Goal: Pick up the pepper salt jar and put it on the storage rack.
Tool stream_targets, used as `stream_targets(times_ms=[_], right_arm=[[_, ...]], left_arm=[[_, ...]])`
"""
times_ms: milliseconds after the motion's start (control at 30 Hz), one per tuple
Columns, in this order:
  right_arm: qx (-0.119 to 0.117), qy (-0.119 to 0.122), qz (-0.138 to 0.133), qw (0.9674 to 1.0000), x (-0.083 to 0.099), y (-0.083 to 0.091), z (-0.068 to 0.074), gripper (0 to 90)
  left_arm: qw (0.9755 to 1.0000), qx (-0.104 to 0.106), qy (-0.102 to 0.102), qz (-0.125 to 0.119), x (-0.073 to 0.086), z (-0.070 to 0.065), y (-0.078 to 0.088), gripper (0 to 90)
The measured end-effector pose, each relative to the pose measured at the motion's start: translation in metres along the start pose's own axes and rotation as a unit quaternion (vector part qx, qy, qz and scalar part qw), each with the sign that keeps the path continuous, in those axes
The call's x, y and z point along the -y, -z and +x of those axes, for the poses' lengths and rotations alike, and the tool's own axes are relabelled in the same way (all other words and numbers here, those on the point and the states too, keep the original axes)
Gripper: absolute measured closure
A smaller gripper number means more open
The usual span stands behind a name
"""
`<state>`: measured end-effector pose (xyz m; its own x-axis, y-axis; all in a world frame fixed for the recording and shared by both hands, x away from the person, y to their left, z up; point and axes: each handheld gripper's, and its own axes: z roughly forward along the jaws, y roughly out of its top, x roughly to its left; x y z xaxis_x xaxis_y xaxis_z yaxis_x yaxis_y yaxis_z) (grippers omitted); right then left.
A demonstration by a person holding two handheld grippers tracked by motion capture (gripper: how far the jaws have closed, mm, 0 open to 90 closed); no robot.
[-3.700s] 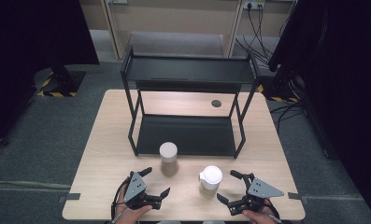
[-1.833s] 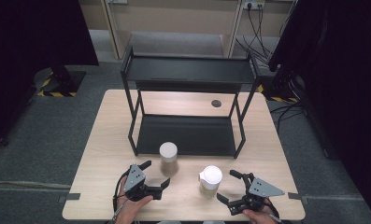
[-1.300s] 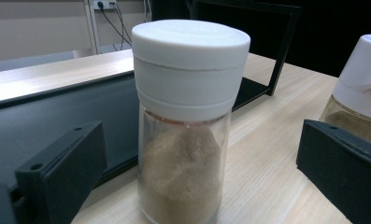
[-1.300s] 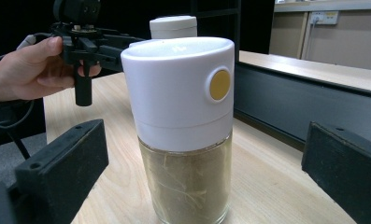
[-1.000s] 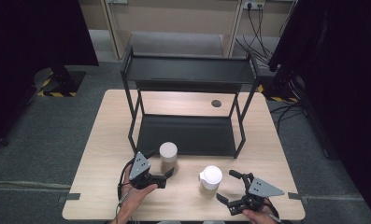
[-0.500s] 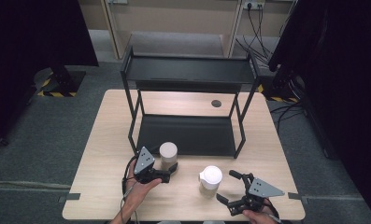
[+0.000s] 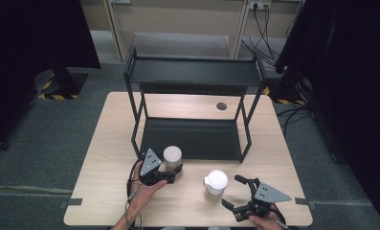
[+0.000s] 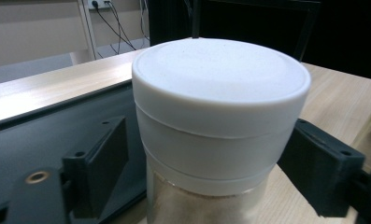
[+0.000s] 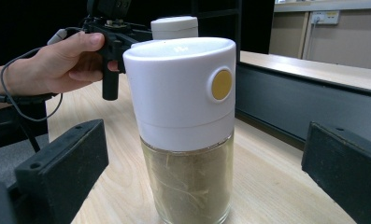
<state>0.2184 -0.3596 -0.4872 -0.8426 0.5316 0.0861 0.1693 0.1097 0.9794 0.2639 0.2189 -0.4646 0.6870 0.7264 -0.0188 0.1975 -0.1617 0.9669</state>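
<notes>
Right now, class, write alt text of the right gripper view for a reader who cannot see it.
A glass jar with a white cap and a round yellow button stands upright on a wooden table between the right gripper's two open black jaws. Behind it, a hand holds the left gripper at a second white-lidded jar beside a black shelf.

Even overhead light, dark surroundings, soft focus up close

The wooden table (image 7: 187, 201) is lit evenly from above, while black areas are left at both sides of the high view. A pale sheen is seen on the tabletop beyond the left gripper (image 8: 206, 182), whose white-lidded jar (image 8: 220, 121) is rendered slightly soft. Short, faint shadows are cast beside the jars.
</notes>
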Motion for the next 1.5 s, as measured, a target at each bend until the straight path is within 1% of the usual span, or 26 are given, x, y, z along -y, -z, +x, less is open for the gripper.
stream_targets(times_ms=[200,300,367,533,700,800,1000,1067,1167,1300,1500], right_arm=[[0.000,0.000,0.000,1.0000,0.000,0.000,0.000,1.0],[0.000,0.000,0.000,1.0000,0.000,0.000,0.000,1.1],[0.000,0.000,0.000,1.0000,0.000,0.000,0.000,1.0],[0.000,0.000,0.000,1.0000,0.000,0.000,0.000,1.0],[0.000,-0.001,-0.002,1.0000,0.000,0.000,0.000,1.0],[0.000,-0.001,-0.002,1.0000,0.001,0.000,0.000,1.0],[0.000,-0.001,-0.003,1.0000,0.001,0.000,0.000,1.0],[0.000,-0.002,-0.002,1.0000,0.001,0.000,0.000,1.1],[0.000,-0.001,-0.003,1.0000,0.001,0.000,0.000,1.0],[0.000,-0.002,-0.003,1.0000,0.001,0.000,0.000,1.0],[0.000,-0.002,-0.003,1.0000,0.001,0.000,0.000,1.0]], left_arm=[[0.9999,0.005,-0.007,0.006,-0.001,0.001,-0.001,28.5],[0.9999,0.010,-0.002,0.003,0.001,0.003,-0.002,32.1],[0.9999,0.009,-0.007,0.003,0.001,0.002,-0.002,34.4],[1.0000,0.004,-0.006,0.001,0.001,-0.001,-0.002,34.9],[0.9999,0.004,-0.012,0.012,-0.006,-0.002,-0.001,35.1],[0.9999,0.007,-0.008,0.007,-0.009,-0.002,0.001,35.1],[0.9999,0.009,-0.008,-0.001,-0.023,-0.002,0.008,35.1],[0.9998,0.014,-0.010,-0.002,-0.029,0.000,0.010,35.1],[0.9998,0.016,-0.009,-0.005,-0.034,0.001,0.012,35.1],[0.9998,0.013,-0.015,-0.005,-0.041,0.000,0.014,35.1],[0.9997,0.012,-0.016,-0.012,-0.051,0.000,0.016,35.1]])
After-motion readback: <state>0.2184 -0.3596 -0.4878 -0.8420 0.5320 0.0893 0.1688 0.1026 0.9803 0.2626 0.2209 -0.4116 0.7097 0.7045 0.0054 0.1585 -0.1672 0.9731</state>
